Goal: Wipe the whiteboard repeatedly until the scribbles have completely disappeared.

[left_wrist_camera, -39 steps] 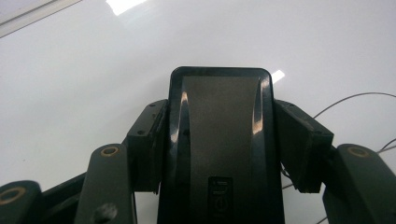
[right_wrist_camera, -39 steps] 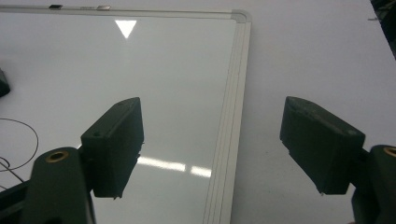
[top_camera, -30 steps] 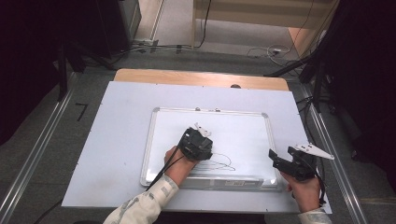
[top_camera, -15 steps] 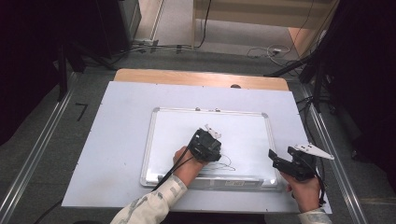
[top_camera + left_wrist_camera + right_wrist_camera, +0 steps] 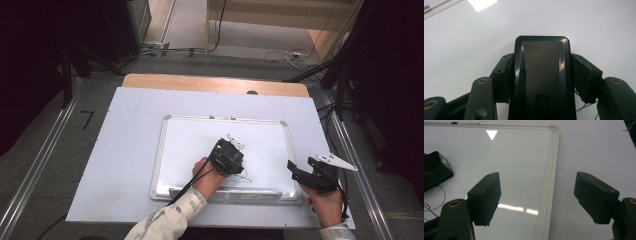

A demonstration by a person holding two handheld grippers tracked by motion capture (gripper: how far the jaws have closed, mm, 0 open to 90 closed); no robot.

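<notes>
We find the left gripper clamped on a black whiteboard eraser, pressed flat on the whiteboard near its centre. Thin pen marks, faint from above, lie at the eraser's five o'clock. The right gripper stands wide, empty, astride the board's right frame.

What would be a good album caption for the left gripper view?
Left hand-held gripper shut on a black eraser, pressed flat to the whiteboard.
</notes>
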